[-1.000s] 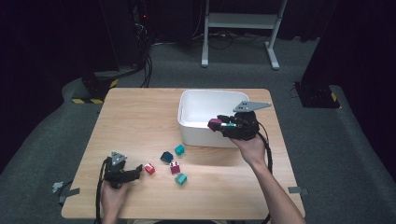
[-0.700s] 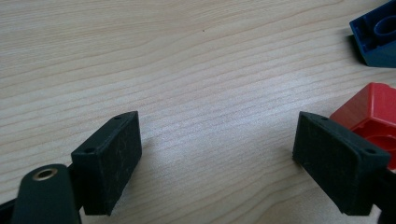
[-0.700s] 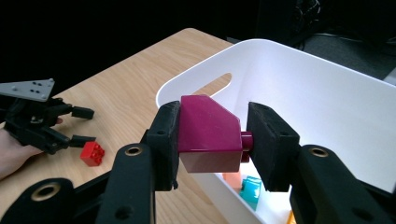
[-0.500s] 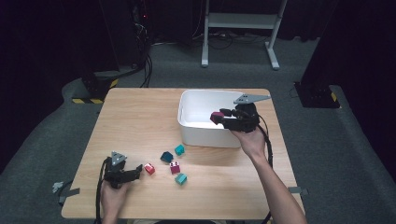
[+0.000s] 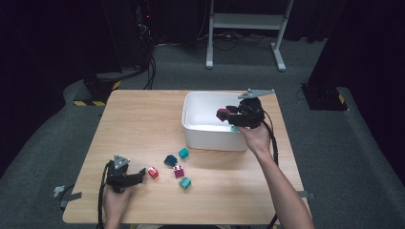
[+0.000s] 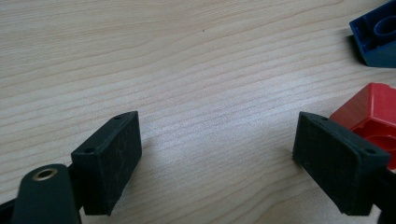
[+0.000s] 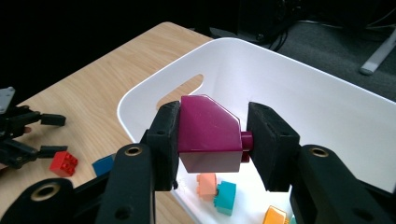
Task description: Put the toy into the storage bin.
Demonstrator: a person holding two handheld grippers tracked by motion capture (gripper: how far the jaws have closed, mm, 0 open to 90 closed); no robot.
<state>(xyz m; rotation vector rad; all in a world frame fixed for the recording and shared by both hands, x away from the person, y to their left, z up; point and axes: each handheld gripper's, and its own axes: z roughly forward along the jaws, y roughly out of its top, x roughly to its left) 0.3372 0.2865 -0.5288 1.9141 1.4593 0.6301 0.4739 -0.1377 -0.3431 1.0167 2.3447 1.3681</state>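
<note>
Right now the right claw (image 7: 212, 140) grips a magenta block (image 7: 208, 137) between its pads, jaws about halfway closed on it, held above the white bin (image 5: 210, 138) that sits toward the far right corner of the surface (image 5: 143, 124). My judgement: keep the block over the bin's open middle, clear of the rim, lower it a little, then spread the jaws so it drops beside the peach block (image 7: 207, 182) and teal block (image 7: 225, 196) already inside. The left claw (image 6: 219, 154) rests wide open and empty near the near left corner, its one pad just beside a red block (image 6: 373, 121).
</note>
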